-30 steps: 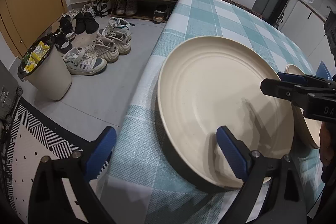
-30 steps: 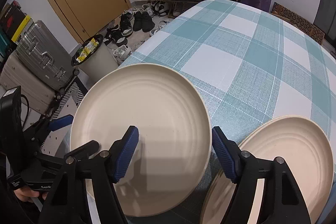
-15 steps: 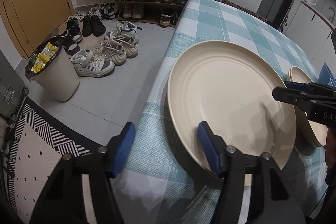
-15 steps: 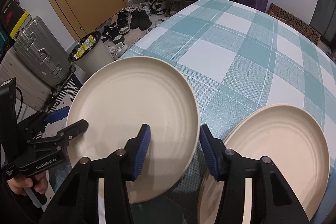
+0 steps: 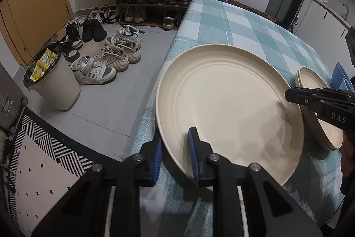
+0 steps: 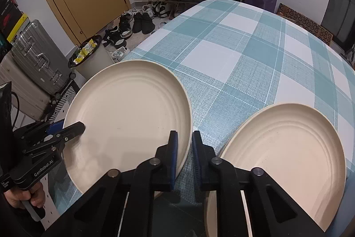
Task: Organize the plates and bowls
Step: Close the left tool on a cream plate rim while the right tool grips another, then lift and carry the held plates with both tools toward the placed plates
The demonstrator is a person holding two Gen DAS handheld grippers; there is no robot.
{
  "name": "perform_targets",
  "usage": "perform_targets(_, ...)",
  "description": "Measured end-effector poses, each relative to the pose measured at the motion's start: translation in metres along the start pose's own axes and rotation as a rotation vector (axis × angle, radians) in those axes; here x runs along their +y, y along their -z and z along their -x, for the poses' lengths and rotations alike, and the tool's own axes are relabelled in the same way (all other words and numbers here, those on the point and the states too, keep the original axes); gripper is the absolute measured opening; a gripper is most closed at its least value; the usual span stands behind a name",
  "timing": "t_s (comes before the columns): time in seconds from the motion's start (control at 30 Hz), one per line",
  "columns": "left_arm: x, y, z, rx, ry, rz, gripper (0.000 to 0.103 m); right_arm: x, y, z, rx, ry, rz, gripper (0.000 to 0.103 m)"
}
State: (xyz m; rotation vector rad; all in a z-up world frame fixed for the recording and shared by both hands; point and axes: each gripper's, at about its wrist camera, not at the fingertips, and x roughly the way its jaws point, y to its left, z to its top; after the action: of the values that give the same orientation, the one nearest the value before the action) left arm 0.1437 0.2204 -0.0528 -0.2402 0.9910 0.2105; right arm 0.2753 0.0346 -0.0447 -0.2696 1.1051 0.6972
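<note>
Now both grippers have just been closing and each pinches the rim of the plate (image 5: 224,103): left gripper (image 5: 175,154) at its near-left edge, right gripper (image 6: 184,152) at its right edge. The plate sits at the table (image 6: 233,41) edge, left of a second plate (image 6: 286,159), so it looks ready to lift for stacking.

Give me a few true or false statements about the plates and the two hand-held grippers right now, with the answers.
1. Both hand-held grippers clamp the rim of the same plate. True: the left hand-held gripper and the right hand-held gripper have just closed on opposite rims of the near plate.
2. A second plate lies beside it. True.
3. The tablecloth is plain red. False: it is teal and white check.
4. A bowl sits on the held plate. False: it carries nothing.
5. The bin stands on the table. False: it stands on the floor.
</note>
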Motion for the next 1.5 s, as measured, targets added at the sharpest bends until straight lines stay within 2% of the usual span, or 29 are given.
perform_targets(0.37, 0.000, -0.001, 0.014, -0.023, -0.025, -0.015, 0.020, 0.002, 0.001, 0.008, -0.021, -0.007, -0.003, 0.011)
perform_targets(0.7, -0.007, -0.009, 0.032, -0.050, -0.021, -0.048, 0.020, 0.000, 0.003, 0.035, -0.058, 0.003, -0.017, 0.011)
perform_targets(1.0, -0.041, -0.023, 0.041, -0.069, 0.015, -0.132, 0.020, -0.023, 0.020, 0.069, -0.085, 0.049, -0.086, 0.011)
perform_targets(1.5, -0.115, -0.039, 0.035, -0.077, 0.105, -0.279, 0.020, -0.070, 0.071, 0.109, -0.077, 0.164, -0.241, 0.011)
